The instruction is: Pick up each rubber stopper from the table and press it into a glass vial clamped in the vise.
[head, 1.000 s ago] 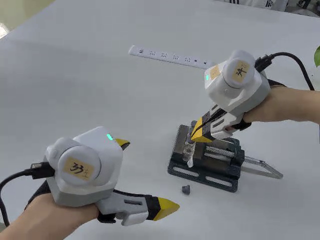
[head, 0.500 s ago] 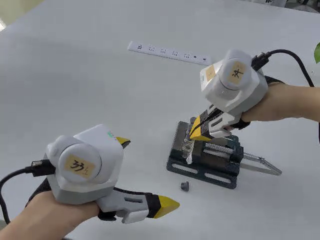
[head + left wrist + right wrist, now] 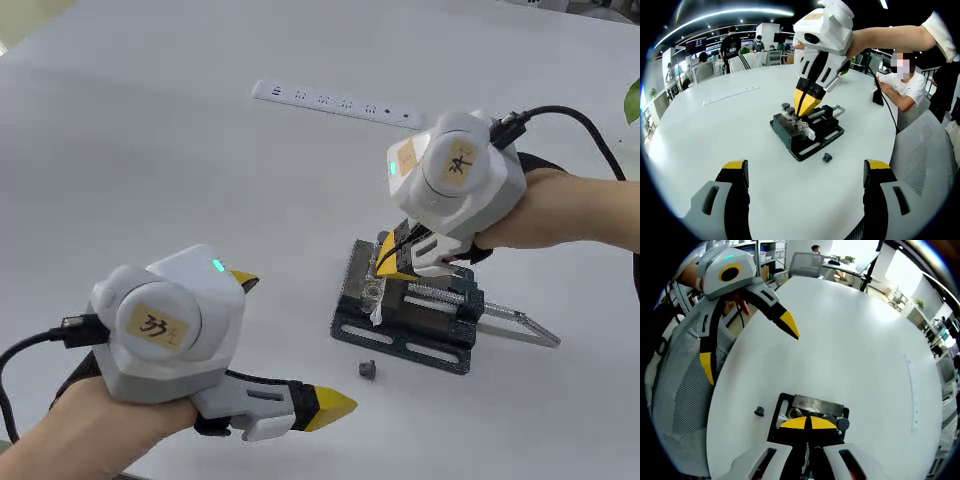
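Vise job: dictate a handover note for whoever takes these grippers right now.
Left gripper: open, empty, hovering over the table.
Right gripper: shut, tips just above the vials in the vise; I cannot tell whether it holds anything.
One loose stopper lies on the table near the vise's base.
Done: some vials look stoppered, count unclear.
Left to do: pick up the loose stopper and press it into an open vial.
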Demonstrator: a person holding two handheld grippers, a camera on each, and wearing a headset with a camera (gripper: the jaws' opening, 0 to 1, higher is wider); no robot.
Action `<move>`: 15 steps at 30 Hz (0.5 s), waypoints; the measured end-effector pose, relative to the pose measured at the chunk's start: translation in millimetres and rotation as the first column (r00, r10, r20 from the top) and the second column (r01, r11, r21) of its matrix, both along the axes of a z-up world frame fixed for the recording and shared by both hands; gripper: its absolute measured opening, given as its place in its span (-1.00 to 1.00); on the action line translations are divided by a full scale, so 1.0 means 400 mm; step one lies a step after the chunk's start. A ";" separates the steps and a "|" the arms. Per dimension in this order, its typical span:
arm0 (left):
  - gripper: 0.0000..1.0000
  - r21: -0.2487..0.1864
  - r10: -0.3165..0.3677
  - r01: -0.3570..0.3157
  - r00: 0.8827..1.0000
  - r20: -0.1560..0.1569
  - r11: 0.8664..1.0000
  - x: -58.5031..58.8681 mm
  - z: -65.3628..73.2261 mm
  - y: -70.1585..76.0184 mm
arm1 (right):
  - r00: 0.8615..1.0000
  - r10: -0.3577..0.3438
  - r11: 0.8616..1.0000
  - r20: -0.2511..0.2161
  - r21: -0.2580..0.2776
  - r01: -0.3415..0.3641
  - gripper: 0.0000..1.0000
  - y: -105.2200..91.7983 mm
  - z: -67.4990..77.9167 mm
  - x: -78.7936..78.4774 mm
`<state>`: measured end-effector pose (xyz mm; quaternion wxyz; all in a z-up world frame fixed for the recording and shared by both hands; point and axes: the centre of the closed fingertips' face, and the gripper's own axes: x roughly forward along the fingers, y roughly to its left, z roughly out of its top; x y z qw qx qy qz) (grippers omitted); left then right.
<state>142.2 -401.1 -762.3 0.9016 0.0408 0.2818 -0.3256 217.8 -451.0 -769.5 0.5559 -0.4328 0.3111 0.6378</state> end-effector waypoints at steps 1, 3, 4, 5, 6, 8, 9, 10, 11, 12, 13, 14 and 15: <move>0.90 0.002 -0.001 0.001 1.000 0.002 1.000 0.000 0.001 0.000 | 1.000 -0.020 1.000 -0.010 0.015 0.020 -1.00 0.001 0.000 0.004; 0.90 0.004 -0.002 0.002 1.000 0.001 1.000 -0.002 0.004 -0.004 | 0.998 -0.056 0.997 -0.032 0.046 0.057 -1.00 -0.002 0.002 0.005; 0.90 0.003 -0.002 0.002 1.000 0.001 1.000 -0.003 0.005 -0.004 | 0.998 -0.054 0.997 -0.030 0.048 0.055 -1.00 -0.005 0.002 0.007; 0.90 0.003 -0.002 0.002 1.000 0.002 1.000 -0.003 0.007 -0.005 | 0.998 -0.053 0.997 -0.032 0.049 0.055 -1.00 -0.010 0.003 0.005; 0.90 0.004 -0.001 0.001 1.000 0.003 1.000 -0.003 0.008 -0.006 | 0.997 -0.064 0.996 -0.040 0.053 0.066 -1.00 -0.011 0.004 0.002; 0.90 0.006 -0.001 0.001 1.000 0.004 1.000 -0.005 0.010 -0.007 | 0.997 -0.061 0.997 -0.038 0.055 0.063 -0.97 -0.021 0.006 -0.010; 0.90 0.006 -0.001 0.001 1.000 0.005 1.000 -0.005 0.011 -0.007 | 0.998 -0.057 0.997 -0.042 0.058 0.059 -0.83 -0.026 0.007 -0.020; 0.90 0.007 0.000 0.000 1.000 0.005 1.000 -0.005 0.011 -0.007 | 0.997 -0.058 0.996 -0.045 0.065 0.061 -0.75 -0.033 0.008 -0.032; 0.90 0.008 0.000 0.000 1.000 0.005 1.000 -0.005 0.011 -0.007 | 0.997 -0.062 0.995 -0.046 0.076 0.066 -0.71 -0.035 0.009 -0.036; 0.90 0.008 0.000 0.000 1.000 0.005 1.000 -0.005 0.011 -0.007 | 0.997 -0.067 0.994 -0.048 0.088 0.071 -0.66 -0.037 0.011 -0.042; 0.90 0.009 -0.001 0.001 1.000 0.005 1.000 -0.005 0.011 -0.007 | 0.996 -0.070 0.991 -0.060 0.106 0.076 -0.62 -0.039 0.013 -0.054; 0.90 0.010 -0.002 0.002 1.000 0.005 1.000 -0.005 0.011 -0.008 | 0.995 -0.077 0.989 -0.064 0.118 0.084 -0.56 -0.040 0.015 -0.060; 0.90 0.011 -0.006 0.005 1.000 0.005 1.000 -0.006 0.012 -0.010 | 0.994 -0.081 0.987 -0.073 0.130 0.090 -0.47 -0.045 0.016 -0.074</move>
